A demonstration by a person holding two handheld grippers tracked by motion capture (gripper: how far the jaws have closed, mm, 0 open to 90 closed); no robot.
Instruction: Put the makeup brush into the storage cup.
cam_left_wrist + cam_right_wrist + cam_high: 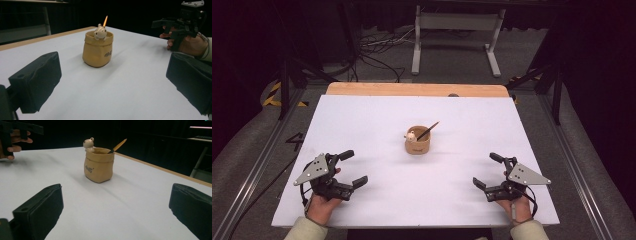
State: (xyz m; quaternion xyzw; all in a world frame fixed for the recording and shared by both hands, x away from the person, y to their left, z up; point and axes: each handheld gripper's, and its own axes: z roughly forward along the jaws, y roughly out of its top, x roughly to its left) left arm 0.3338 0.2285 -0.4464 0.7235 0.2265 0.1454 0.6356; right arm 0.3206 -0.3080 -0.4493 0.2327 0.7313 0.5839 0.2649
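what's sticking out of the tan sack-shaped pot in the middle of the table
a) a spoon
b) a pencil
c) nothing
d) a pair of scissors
b: a pencil leans out over the rim of the pot, opposite the small animal figure perched on its edge.

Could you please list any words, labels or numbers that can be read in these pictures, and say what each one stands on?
Dark lettering on the side of the tan sack-shaped pot: a short word, too blurred to read in either gripper view.
"4" in dark paint on the floor left of the table, seen in the high view; the reading is uncertain.
No other text can be made out.
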